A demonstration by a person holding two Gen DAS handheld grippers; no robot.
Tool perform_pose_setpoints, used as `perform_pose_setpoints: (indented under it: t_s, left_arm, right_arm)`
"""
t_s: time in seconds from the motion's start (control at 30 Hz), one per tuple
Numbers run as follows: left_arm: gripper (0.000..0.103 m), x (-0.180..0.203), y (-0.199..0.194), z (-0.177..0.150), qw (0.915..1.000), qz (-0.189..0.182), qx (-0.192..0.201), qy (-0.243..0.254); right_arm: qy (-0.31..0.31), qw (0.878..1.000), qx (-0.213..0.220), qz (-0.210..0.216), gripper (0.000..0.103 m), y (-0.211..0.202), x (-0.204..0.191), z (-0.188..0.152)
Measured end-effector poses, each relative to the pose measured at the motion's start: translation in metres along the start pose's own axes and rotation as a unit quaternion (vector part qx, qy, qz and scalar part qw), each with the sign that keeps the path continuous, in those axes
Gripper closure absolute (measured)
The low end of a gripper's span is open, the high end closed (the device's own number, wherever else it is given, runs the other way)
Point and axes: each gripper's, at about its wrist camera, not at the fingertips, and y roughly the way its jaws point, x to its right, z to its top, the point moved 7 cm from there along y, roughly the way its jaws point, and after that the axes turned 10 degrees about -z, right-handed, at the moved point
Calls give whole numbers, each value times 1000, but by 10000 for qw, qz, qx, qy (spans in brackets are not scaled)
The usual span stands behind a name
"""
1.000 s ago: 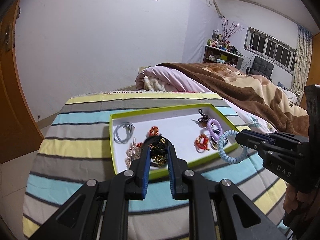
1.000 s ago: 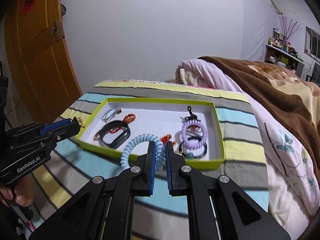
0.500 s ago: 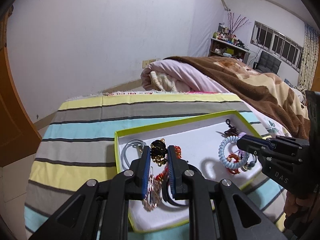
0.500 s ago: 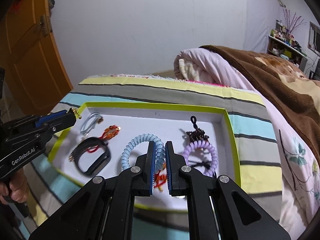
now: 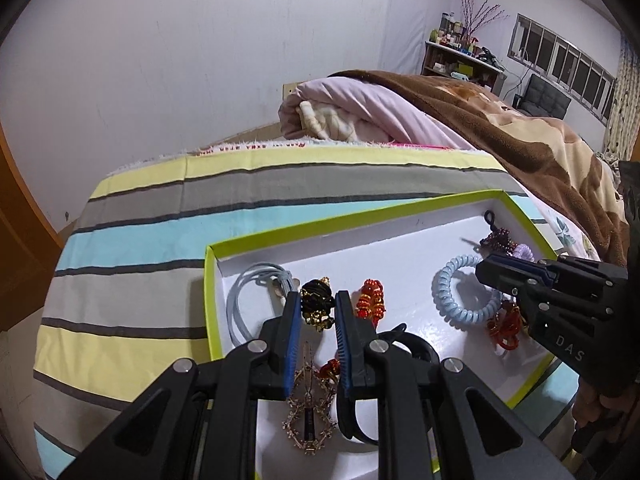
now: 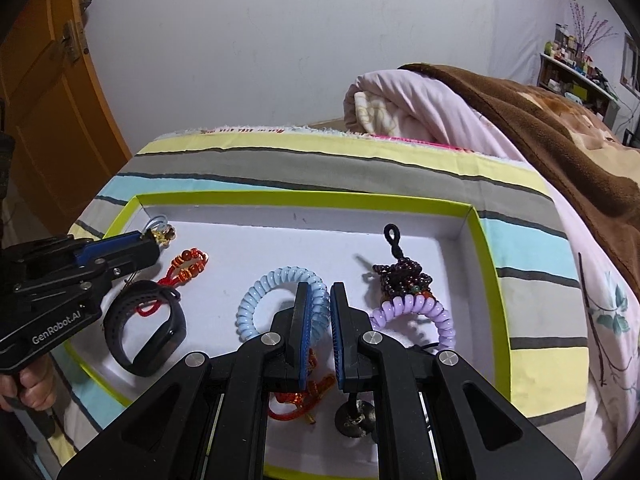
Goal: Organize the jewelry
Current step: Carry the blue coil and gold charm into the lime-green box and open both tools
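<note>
A white tray with a lime-green rim (image 5: pixel 360 216) (image 6: pixel 304 198) lies on the striped bedspread and holds the jewelry. My left gripper (image 5: pixel 317 305) is shut on a black and gold bracelet (image 5: pixel 316 304) just above the tray's left part. It also shows in the right wrist view (image 6: pixel 156 240). My right gripper (image 6: pixel 319 298) is shut on a light blue coil hair tie (image 6: pixel 272 296) (image 5: pixel 460 292) low over the tray's middle. A purple coil tie (image 6: pixel 416 308) and a dark beaded charm (image 6: pixel 400 276) lie to its right.
In the tray also lie a black wristband (image 6: pixel 148 332), red bead loops (image 6: pixel 188 266) (image 5: pixel 370 300), a grey cord (image 5: pixel 256 280), a gold hair clip (image 5: pixel 308 412) and a red cord (image 6: pixel 304 396). A rolled pink quilt (image 6: pixel 408 104) and brown blanket (image 5: pixel 520 136) lie behind.
Both grippers have moved forward from the tray's near edge to over its inside and lower, each still holding its piece. The blue coil tie now hangs near the tray floor.
</note>
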Motion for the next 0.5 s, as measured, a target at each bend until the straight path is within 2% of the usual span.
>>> perform_pose_setpoints:
  t_s: [0.13, 0.2, 0.27, 0.3, 0.5]
  left_arm:
    - [85, -2, 2, -2, 10000, -70, -32, -54]
    - [85, -2, 2, -3, 10000, -72, -14, -48]
    - [84, -2, 0, -5, 10000, -55, 19, -40]
    - [83, -2, -2, -5, 10000, -63, 41, -54]
    - [80, 1, -20, -6, 9995, -64, 286, -100]
  right_arm:
    - [-37, 10000, -16, -50, 93, -1, 0, -2]
    - [-44, 10000, 20, -71, 89, -2, 0, -1]
    - [-31, 10000, 58, -69, 76, -5, -1, -1]
    - [-18, 9999, 96, -44, 73, -8, -1, -1]
    - [-23, 9997, 247, -31, 72, -26, -4, -4]
